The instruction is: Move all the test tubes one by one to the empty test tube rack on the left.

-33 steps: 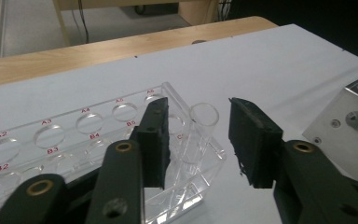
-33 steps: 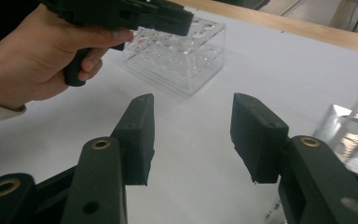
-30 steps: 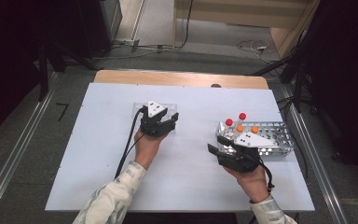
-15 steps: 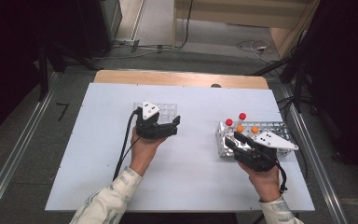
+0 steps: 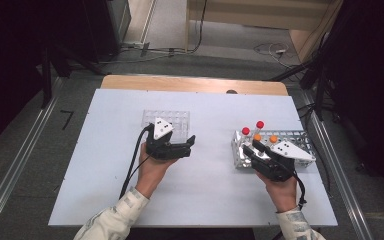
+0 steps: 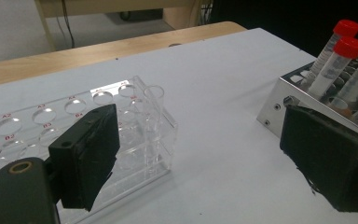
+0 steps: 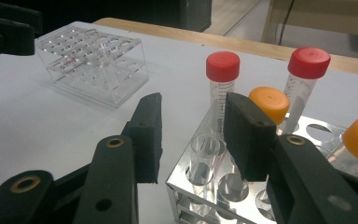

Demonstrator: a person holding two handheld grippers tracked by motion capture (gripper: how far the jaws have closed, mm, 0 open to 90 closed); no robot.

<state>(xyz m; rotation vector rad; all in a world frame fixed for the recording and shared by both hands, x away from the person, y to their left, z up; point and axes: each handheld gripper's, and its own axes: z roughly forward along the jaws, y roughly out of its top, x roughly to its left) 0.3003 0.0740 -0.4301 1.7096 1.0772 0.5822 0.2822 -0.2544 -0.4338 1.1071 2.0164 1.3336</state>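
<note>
Your left tool [image 5: 190,145] stands spread, just opened beside the clear plastic rack [image 6: 135,135]; your right tool [image 7: 193,135], closing yet still empty, straddles a capless clear tube [image 7: 204,158] in the metal rack [image 7: 196,191] to lift it.

The white table [image 5: 205,195] carries two racks. The clear plastic rack [image 5: 166,120] rests just beyond the left gripper [image 5: 190,146]. The metal rack [image 5: 300,137], holding capped tubes [image 7: 223,88], rests directly ahead of the right gripper [image 7: 193,140].
</note>
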